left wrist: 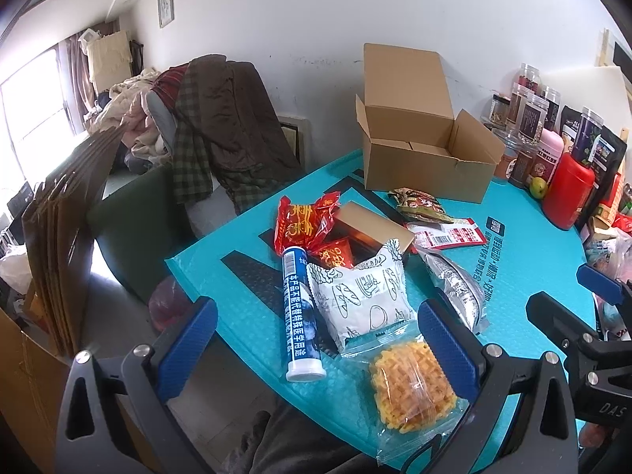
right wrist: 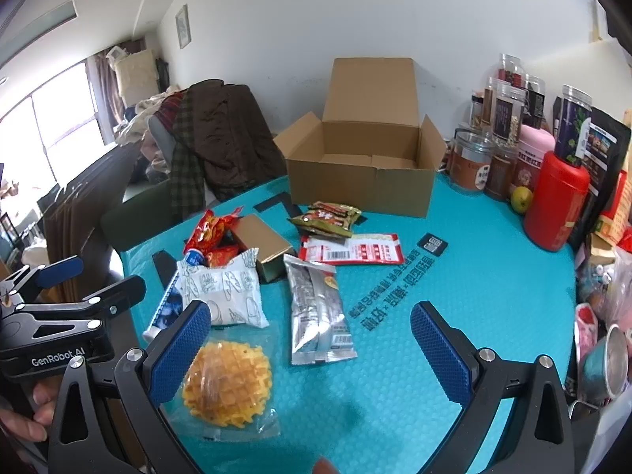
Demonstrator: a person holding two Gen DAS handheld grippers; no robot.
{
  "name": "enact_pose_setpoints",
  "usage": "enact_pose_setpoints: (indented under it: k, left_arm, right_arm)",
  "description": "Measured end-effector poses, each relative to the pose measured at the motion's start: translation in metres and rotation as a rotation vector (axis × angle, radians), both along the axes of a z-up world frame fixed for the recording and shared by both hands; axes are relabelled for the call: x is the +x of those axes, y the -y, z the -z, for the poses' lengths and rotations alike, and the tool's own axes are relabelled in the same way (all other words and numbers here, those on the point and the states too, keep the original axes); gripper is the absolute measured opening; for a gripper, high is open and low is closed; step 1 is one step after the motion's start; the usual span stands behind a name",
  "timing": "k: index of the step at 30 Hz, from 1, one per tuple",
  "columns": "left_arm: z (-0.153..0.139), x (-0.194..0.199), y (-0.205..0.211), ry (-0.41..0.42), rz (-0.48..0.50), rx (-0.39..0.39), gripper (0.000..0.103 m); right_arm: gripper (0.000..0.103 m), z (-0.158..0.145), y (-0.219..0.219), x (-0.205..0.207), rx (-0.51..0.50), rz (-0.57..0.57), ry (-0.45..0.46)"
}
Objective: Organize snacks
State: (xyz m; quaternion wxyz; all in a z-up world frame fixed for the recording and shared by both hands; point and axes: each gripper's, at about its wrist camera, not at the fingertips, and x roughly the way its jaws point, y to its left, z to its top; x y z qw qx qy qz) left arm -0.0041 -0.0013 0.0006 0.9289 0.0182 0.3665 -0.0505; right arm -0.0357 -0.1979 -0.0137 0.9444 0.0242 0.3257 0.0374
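Both grippers are hovering over the near edge of the table, the left gripper and the right gripper each standing wide open with nothing between the blue pads. Going from the left side of the turquoise mat, the blue tube is lying lengthwise toward the near edge; it is looking rigid and smooth, so I would expect it to roll or slip unless pinched across its middle. Touching it on the right, the white bread packet is resting puffed and soft, likely light and easy to crush, best taken by its crimped end. Behind those two, the red wrappers are leaning against the gold box, which is looking stiff and square enough to clamp by its flat sides. At the near edge the waffle is sitting in clear film, probably brittle, so the loose film margin seems the safer hold. Further right the silver pouch is lying flat and glossy, likely slippery. Behind it the red flat packet and the green snack bag are lying just in front of the open cardboard box, which is waiting at the far edge, with jars crowding the far right corner.
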Motion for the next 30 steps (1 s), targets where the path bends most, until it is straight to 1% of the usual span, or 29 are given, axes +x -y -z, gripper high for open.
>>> enact_pose_setpoints:
  k: [16, 30]
  left_arm:
    - [0.001, -0.002, -0.009, -0.005, 0.008, -0.03, 0.103]
    - [0.002, -0.002, -0.011, -0.009, 0.005, -0.03, 0.103]
  right_arm:
    - [0.103, 0.002, -0.008, -0.004, -0.017, -0.002, -0.003]
    - [0.103, 0.003, -0.011, -0.005, -0.018, -0.005, -0.006]
